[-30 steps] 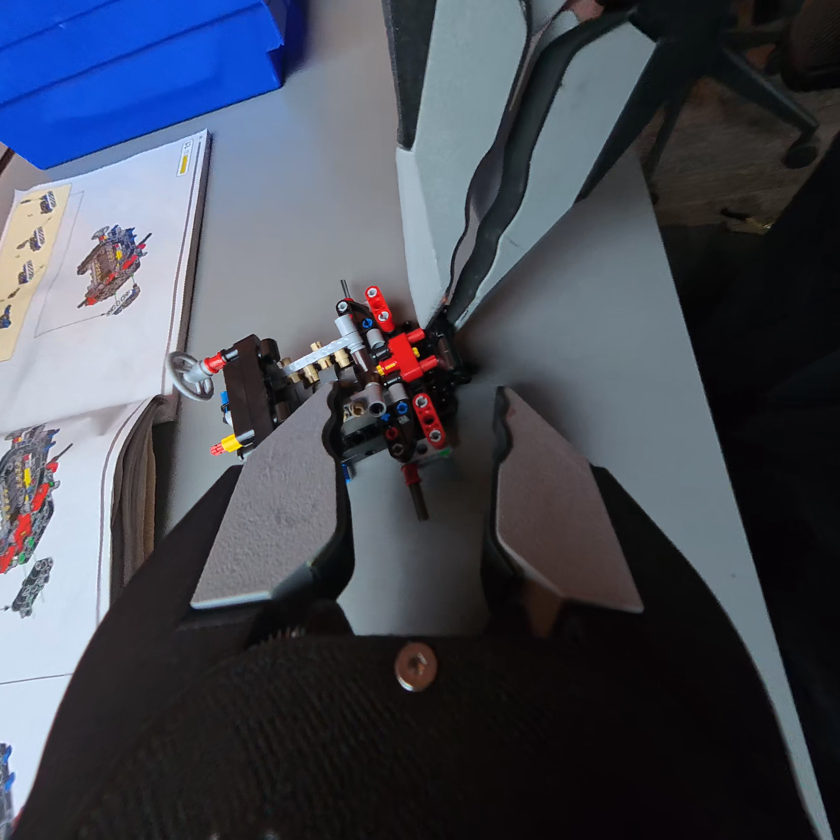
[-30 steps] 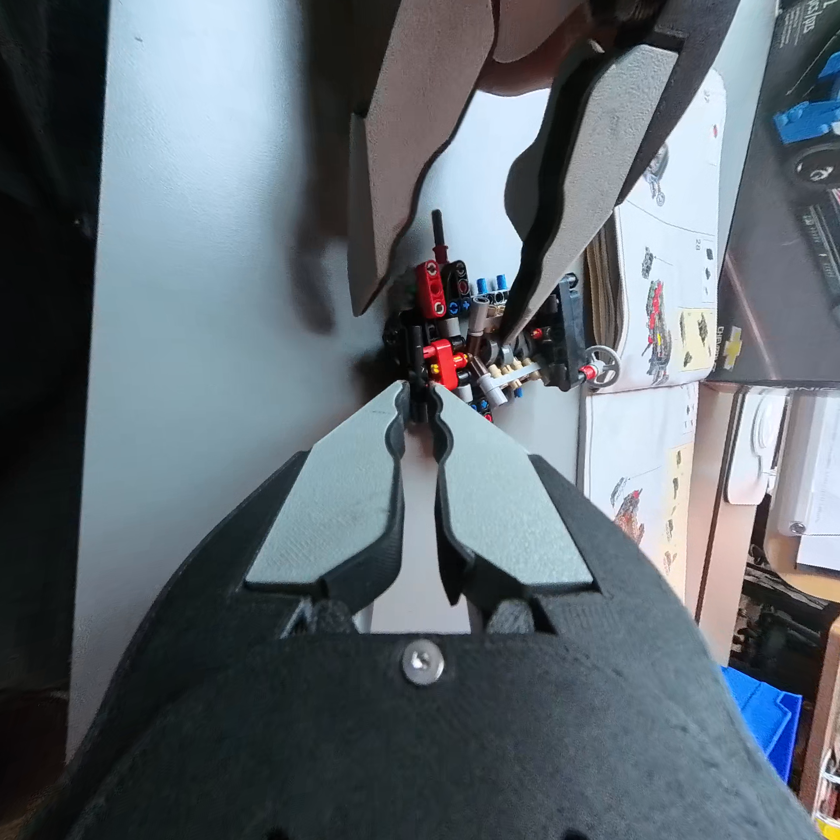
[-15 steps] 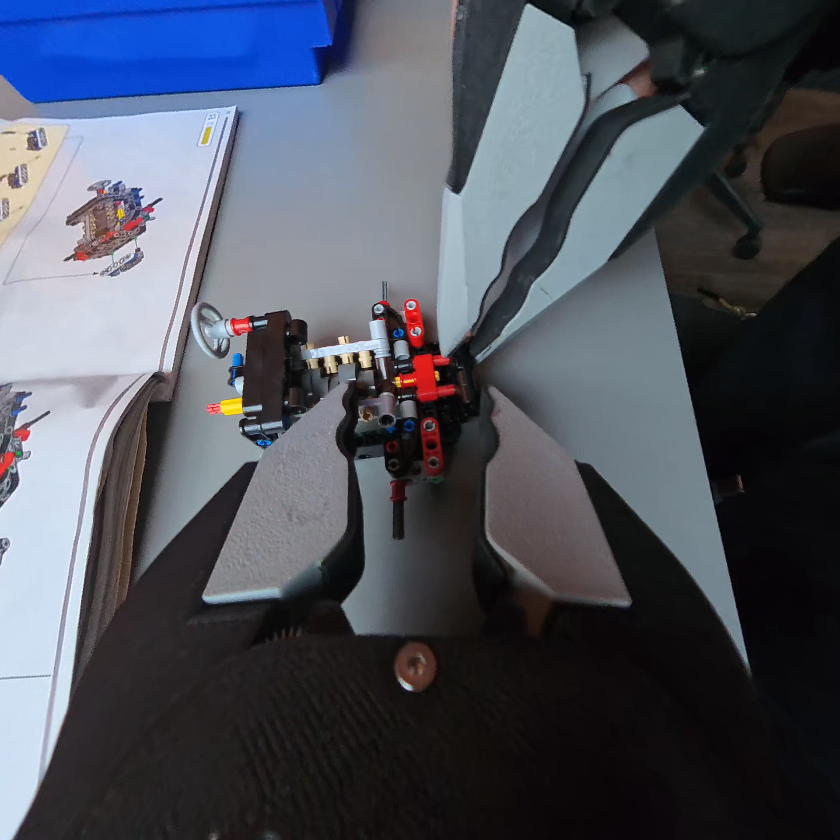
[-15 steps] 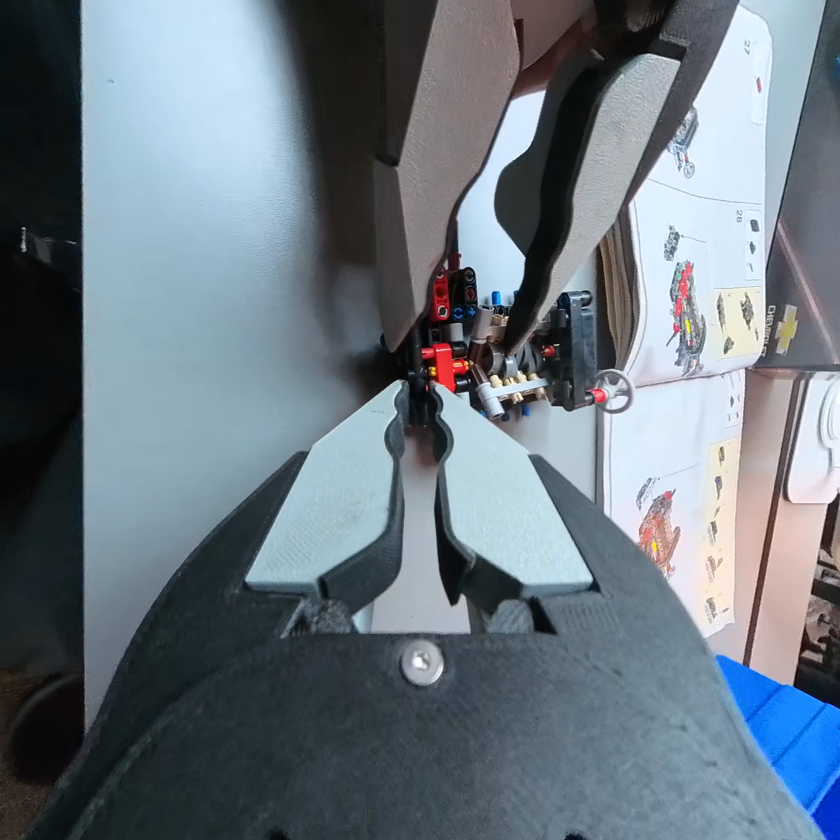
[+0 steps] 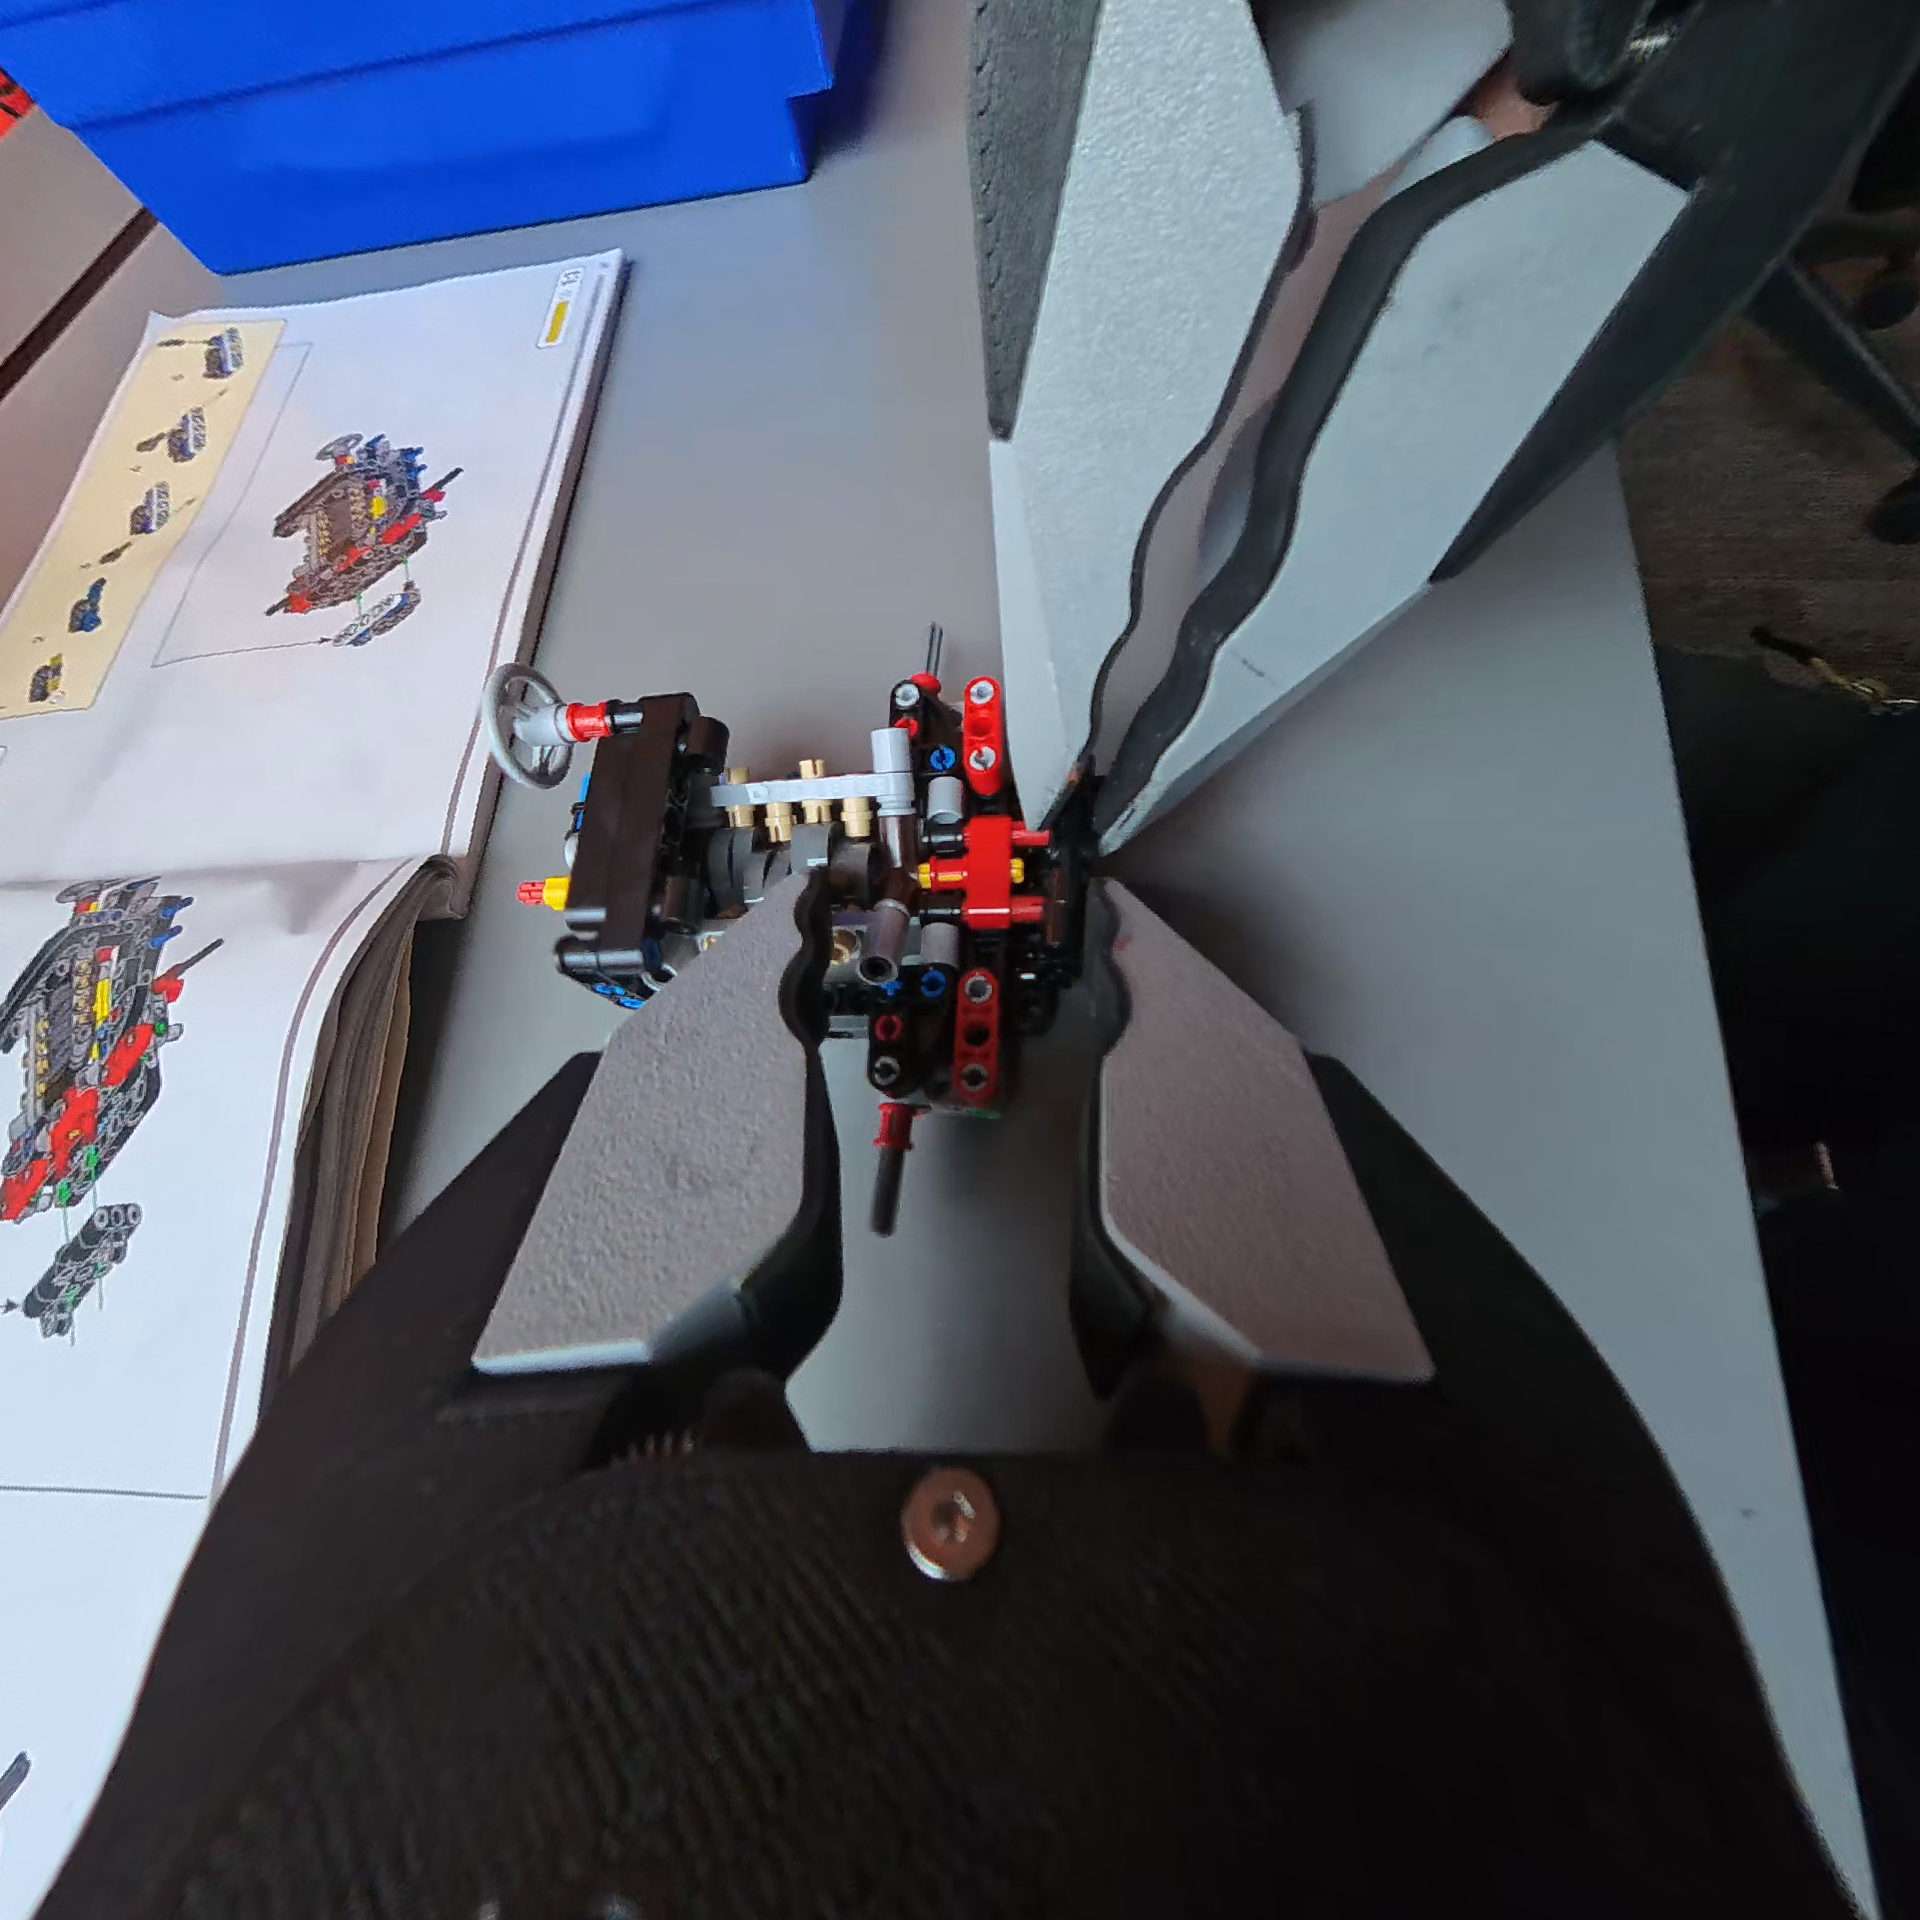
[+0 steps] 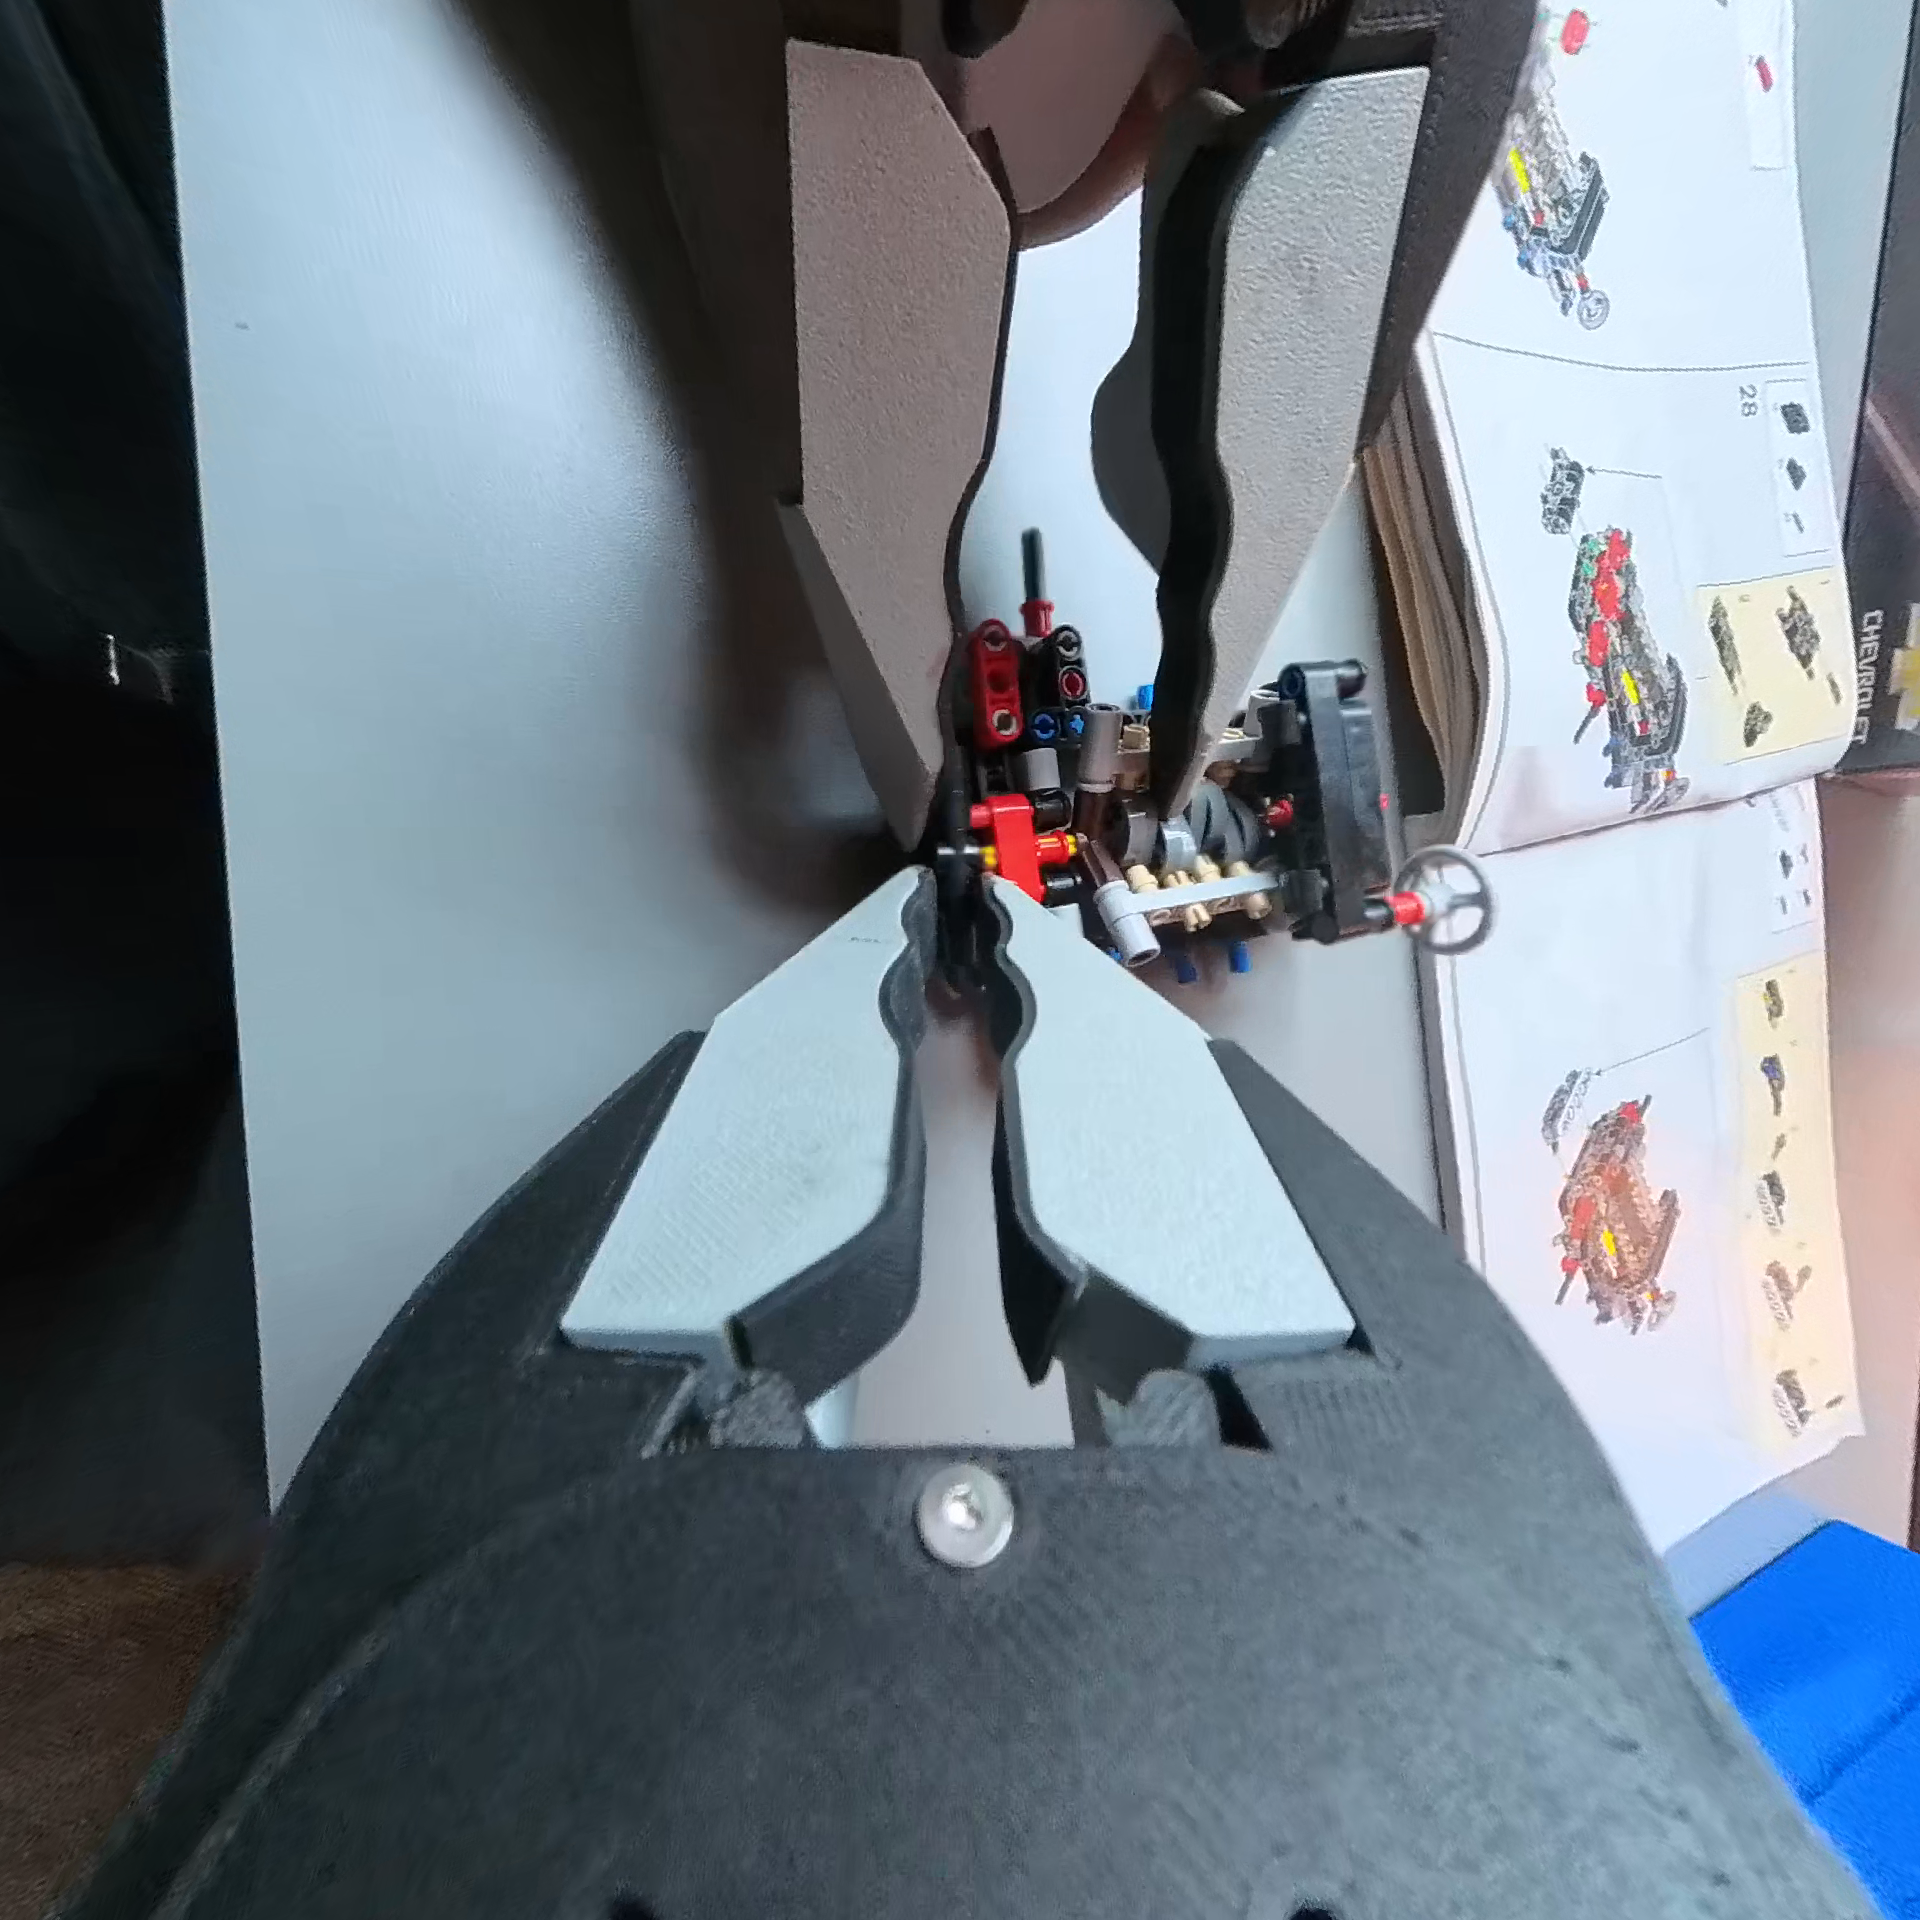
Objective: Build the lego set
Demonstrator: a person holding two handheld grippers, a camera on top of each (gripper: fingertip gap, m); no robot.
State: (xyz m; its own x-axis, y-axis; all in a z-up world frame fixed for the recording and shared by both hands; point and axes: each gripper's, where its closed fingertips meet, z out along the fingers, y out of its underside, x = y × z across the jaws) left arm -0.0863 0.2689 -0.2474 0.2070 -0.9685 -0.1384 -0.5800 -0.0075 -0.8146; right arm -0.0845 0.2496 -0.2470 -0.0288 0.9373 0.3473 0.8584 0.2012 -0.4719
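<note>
- The instruction booklet lies open to the left of the lego assembly, its pages facing up, likely so the building steps can be checked beside the work.
- A blue bin sits beyond the booklet, up and left of the assembly, well apart from it; I judge it holds spare parts, though its inside is hidden.
- The lego assembly rests on the grey bench, just right of the booklet's edge. Its grey steering wheel points toward the booklet, and a black axle sticks out of the assembly's near side.
- The left claw is spread around the right-hand, red-and-black end of the assembly, one finger on each side. Whether the pads actually touch the bricks cannot be told; the pose looks meant to steady the model.
- The right claw is pressed nearly together, pinching a thin black piece at the assembly's right end, seemingly to seat or press that part while the other claw braces the model.
- The risk, I judge, is the model sliding on the smooth bench if the pinch pushes sideways.
- The bench is plain pale grey. Right of the assembly it ends at an edge, with dark floor and a black chair leg beyond.
- In the right wrist view a dark printed box stands past the booklet, on the far side from the assembly.
</note>
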